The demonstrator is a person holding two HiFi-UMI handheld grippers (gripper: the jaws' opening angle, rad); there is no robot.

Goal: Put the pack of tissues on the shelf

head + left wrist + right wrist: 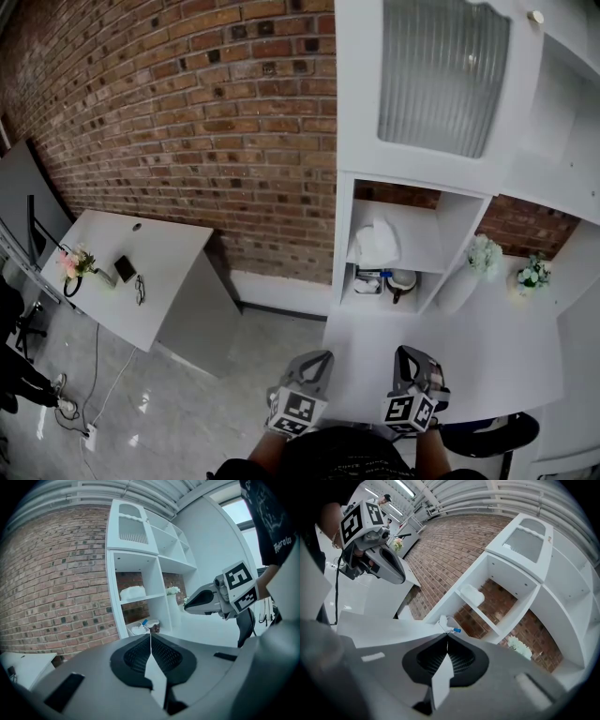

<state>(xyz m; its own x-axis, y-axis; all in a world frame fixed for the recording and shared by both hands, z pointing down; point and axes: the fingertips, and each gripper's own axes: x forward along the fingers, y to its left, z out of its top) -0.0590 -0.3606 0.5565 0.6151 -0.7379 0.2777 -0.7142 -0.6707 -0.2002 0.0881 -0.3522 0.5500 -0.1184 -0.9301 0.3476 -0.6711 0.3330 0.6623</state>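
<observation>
The white pack of tissues [377, 246] lies on the middle shelf of the white shelf unit [457, 220], against the brick back wall. It also shows in the left gripper view as a pale bundle [132, 592] and in the right gripper view [472, 595]. Both grippers hover low over the white counter [487, 347], well short of the shelf. My left gripper [317, 356] [150, 635] is shut with nothing between its jaws. My right gripper [410, 352] [447, 637] is shut and empty too. Each gripper appears in the other's view: the right gripper [188, 607], the left gripper [400, 577].
Under the tissues, the lower cubby holds a small bottle with a blue cap [368, 281] and a round pot [403, 279]. Two small flower bunches [484, 253] [532, 272] stand on the counter. A white table [178, 281] stands at left. A dark chair [492, 436] sits at bottom right.
</observation>
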